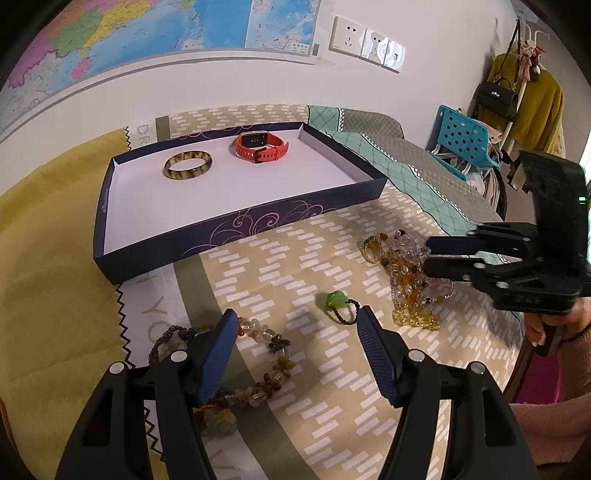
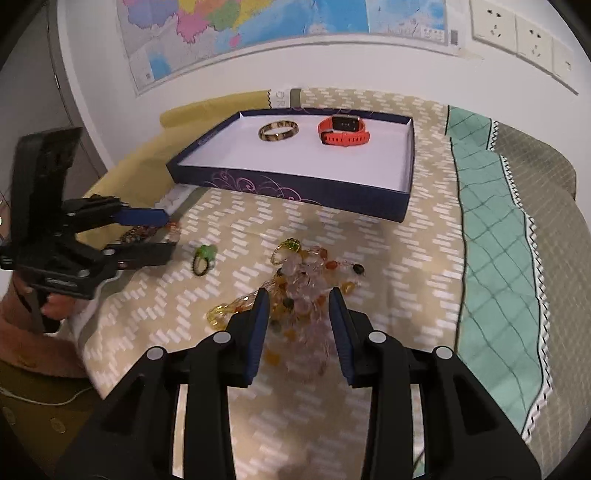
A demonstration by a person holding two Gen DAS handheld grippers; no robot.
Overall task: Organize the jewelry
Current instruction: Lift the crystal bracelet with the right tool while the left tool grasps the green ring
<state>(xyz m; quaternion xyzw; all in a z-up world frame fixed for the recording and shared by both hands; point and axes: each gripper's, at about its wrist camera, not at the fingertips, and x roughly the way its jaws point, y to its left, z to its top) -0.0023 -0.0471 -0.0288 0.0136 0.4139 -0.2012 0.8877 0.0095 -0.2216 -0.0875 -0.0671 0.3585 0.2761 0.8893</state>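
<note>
A dark blue box lid [image 1: 236, 225] [image 2: 295, 184] with a white inside holds a tortoiseshell bangle [image 1: 188, 165] [image 2: 278, 131] and an orange watch [image 1: 261, 146] [image 2: 343, 132]. On the cloth lie a green bead ring [image 1: 340, 303] [image 2: 204, 258], a heap of crystal bead strands [image 1: 410, 280] [image 2: 303, 280] and a stone bead bracelet [image 1: 258, 365] [image 2: 144, 232]. My left gripper [image 1: 295, 332] [image 2: 166, 236] is open and empty, over the stone bracelet. My right gripper [image 2: 297, 314] [image 1: 428, 254] is open, its jaws either side of the crystal heap.
A patterned tablecloth [image 1: 314, 369] covers the table; a teal and grey cloth [image 2: 498, 240] lies to the right. A blue plastic chair [image 1: 461, 140] and a coat rack [image 1: 524, 88] stand beyond the table. A wall with a map [image 2: 258, 29] is behind the box.
</note>
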